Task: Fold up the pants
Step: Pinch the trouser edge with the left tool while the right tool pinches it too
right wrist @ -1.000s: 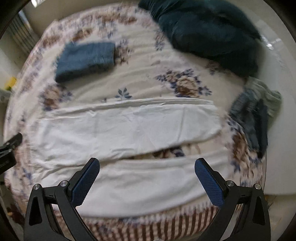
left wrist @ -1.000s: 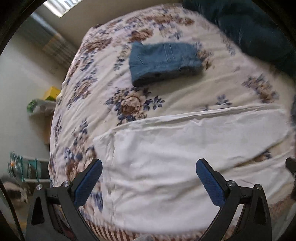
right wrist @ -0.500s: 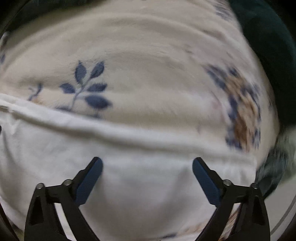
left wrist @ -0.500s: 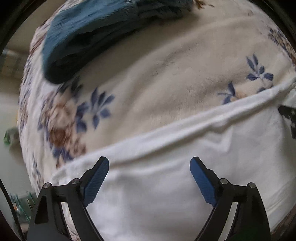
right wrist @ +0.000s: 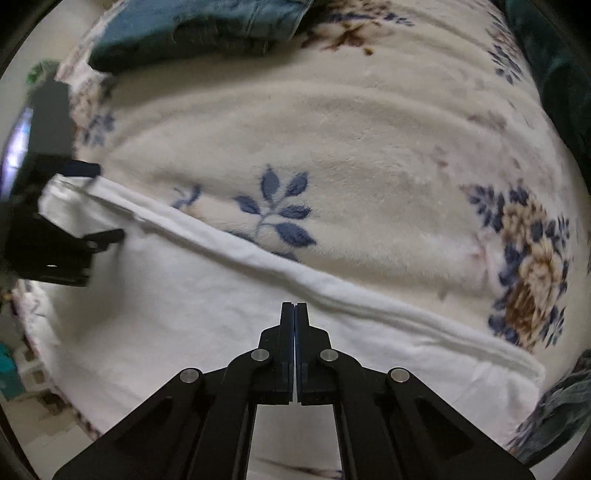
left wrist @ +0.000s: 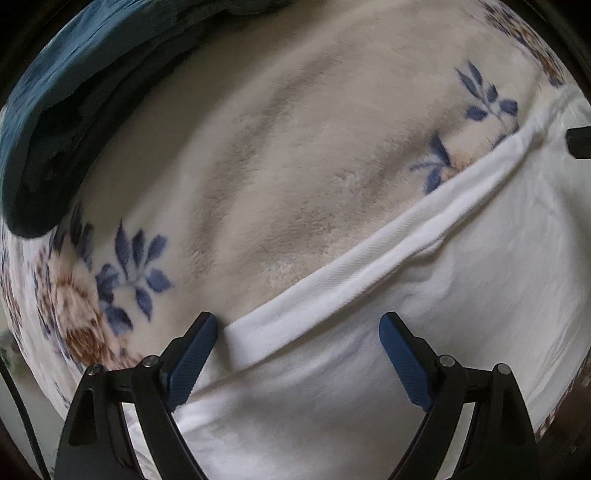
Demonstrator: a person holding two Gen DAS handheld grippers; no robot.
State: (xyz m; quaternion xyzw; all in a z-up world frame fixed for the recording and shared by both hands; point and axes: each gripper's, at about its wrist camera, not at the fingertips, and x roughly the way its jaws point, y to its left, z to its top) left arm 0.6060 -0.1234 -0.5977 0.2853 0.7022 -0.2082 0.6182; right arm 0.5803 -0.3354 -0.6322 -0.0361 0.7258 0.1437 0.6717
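White pants (left wrist: 424,332) lie flat on a floral bedspread (left wrist: 295,166), their far edge running as a rolled seam. My left gripper (left wrist: 297,328) is open, low over the pants, straddling that far edge near the waist end. In the right wrist view the pants (right wrist: 184,295) fill the lower half. My right gripper (right wrist: 294,308) is shut with its tips at the pants' far edge; whether cloth is pinched between the pads I cannot tell. The left gripper (right wrist: 92,206) shows at the far left of that view, open over the same edge.
Folded blue jeans (right wrist: 199,29) lie at the back of the bed; they also show in the left wrist view (left wrist: 55,122). A dark green blanket (right wrist: 561,81) lies at the right. Grey-blue clothes (right wrist: 561,406) lie at the lower right edge of the bed.
Both grippers dropped close to the bed at the pants' far edge. The right gripper went from open to shut. The left gripper stays open and slid toward the edge's left end.
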